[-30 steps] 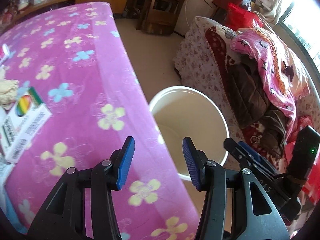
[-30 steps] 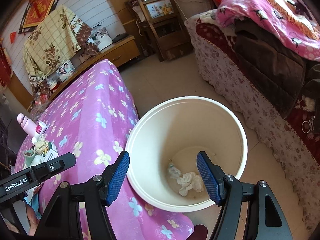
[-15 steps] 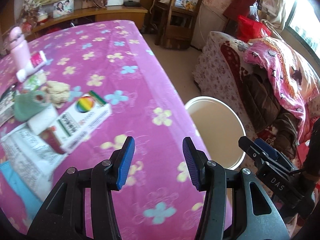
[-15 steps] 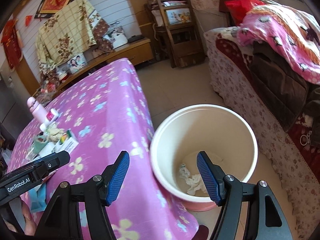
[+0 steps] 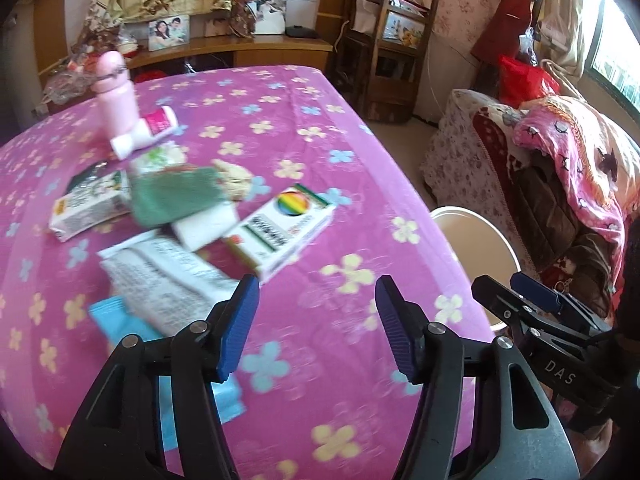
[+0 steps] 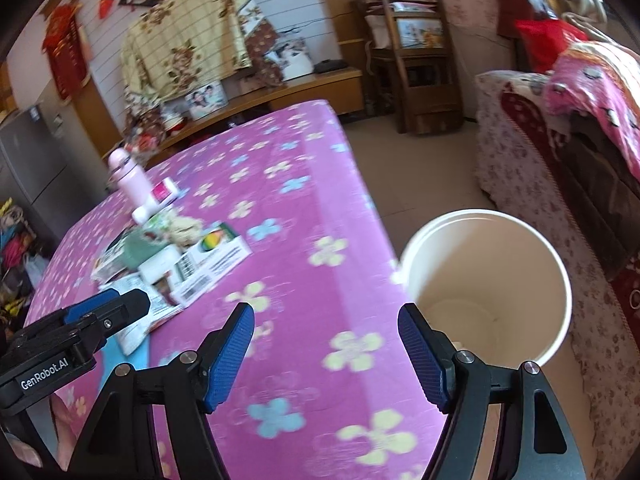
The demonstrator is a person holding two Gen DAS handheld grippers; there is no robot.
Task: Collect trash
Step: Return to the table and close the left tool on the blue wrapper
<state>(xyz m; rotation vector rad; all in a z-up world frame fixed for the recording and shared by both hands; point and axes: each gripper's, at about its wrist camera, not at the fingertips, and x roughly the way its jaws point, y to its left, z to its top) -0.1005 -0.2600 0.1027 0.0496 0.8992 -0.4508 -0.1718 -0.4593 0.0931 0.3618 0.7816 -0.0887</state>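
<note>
Hovering above the pink flowered tablecloth (image 5: 320,128), the left gripper (image 5: 316,320) has its blue pads spread wide with nothing between them. Ahead of it and to its left lies the heap of trash. Farthest left in the left wrist view is a white and green carton (image 5: 90,208), and behind it a pink bottle (image 5: 116,92) stands upright with a white and magenta tube (image 5: 146,132) lying against its base. A blue packet (image 5: 132,332) lies just beside the left pad, partly under a printed paper sheet (image 5: 168,272). Next come a green wrapper (image 5: 176,198) resting on a white block (image 5: 206,226), and a crumpled beige wad (image 5: 234,176), which motion blur makes hard to identify; it may be tissue. Rightmost in the heap is a white box with a rainbow circle (image 5: 286,226), its near corner close in front of the left pad. Past the table's right edge, on the floor, stands the cream bucket (image 5: 480,236), only partly seen here.

The right gripper (image 6: 326,356) is likewise wide open and holds nothing. It hangs over the table's near right edge, the heap well ahead to its left, the bucket (image 6: 484,280) just ahead of its right pad. A sofa (image 6: 560,160) stands beyond.
</note>
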